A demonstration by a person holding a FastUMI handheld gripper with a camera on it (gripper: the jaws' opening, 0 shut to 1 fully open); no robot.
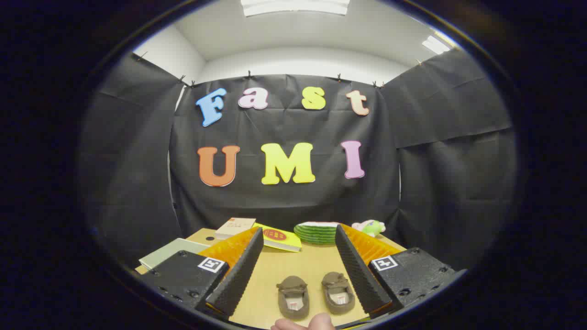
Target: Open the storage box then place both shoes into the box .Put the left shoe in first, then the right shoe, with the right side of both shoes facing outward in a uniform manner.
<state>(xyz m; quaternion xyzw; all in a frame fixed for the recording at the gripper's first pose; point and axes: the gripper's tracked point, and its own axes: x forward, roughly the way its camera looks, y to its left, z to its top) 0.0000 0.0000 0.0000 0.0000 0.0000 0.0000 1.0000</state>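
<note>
Two small brown shoes stand side by side on the wooden table [293, 266], toes pointing away from me. The left shoe [293, 297] and the right shoe [338, 292] both lie low between my fingers, the right one close to my right finger [360, 270]. My gripper [298, 238] is open wide, held above the table, with nothing between its fingers. A person's fingertips [305, 323] show just below the shoes at the table's near edge.
Beyond the fingers, at the table's far side, lie a white book [235, 227], a yellow book [277, 238], a green striped plush [316, 232] and a small green and pink toy [370, 227]. A grey-green book [172, 252] lies left of my left finger.
</note>
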